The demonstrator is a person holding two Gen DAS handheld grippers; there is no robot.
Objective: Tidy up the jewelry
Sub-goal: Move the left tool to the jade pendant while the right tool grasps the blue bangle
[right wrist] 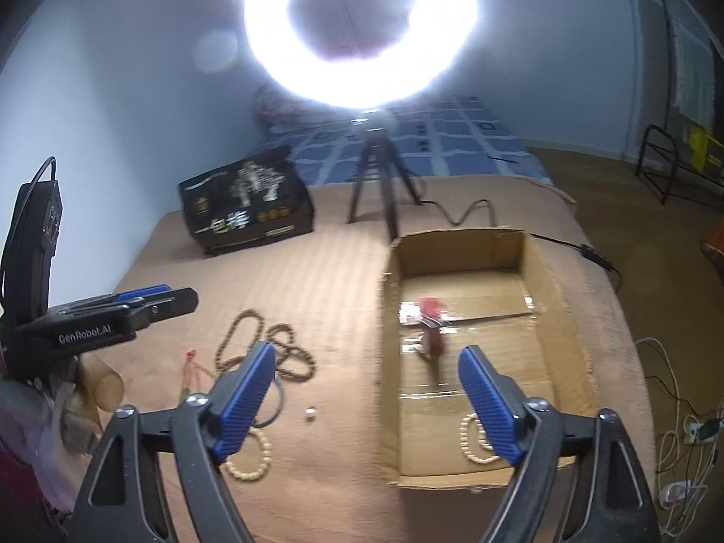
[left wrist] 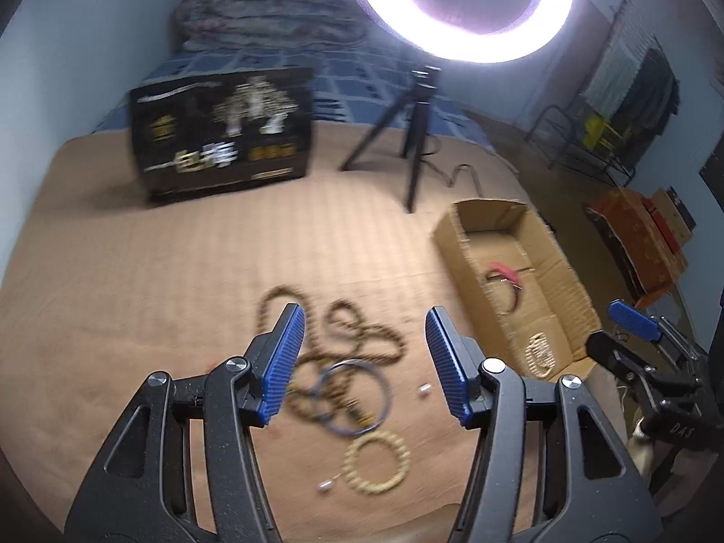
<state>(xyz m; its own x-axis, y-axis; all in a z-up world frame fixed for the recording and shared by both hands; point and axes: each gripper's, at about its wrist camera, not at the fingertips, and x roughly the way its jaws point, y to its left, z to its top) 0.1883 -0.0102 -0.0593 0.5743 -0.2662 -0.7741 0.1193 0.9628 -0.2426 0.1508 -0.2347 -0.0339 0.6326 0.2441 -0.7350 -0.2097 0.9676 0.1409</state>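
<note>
Tan bedspread (left wrist: 135,271), 2 grippers gaping empty, perhaps 2 bracelets in 1 cardboard box (right wrist: 534,267)

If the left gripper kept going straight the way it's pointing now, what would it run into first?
Probably the tangle of brown bead strands on the tan bed cover, which lies between the open fingers of the left gripper in its own view, with dark thin rings just nearer. Depth is hard to judge.
</note>
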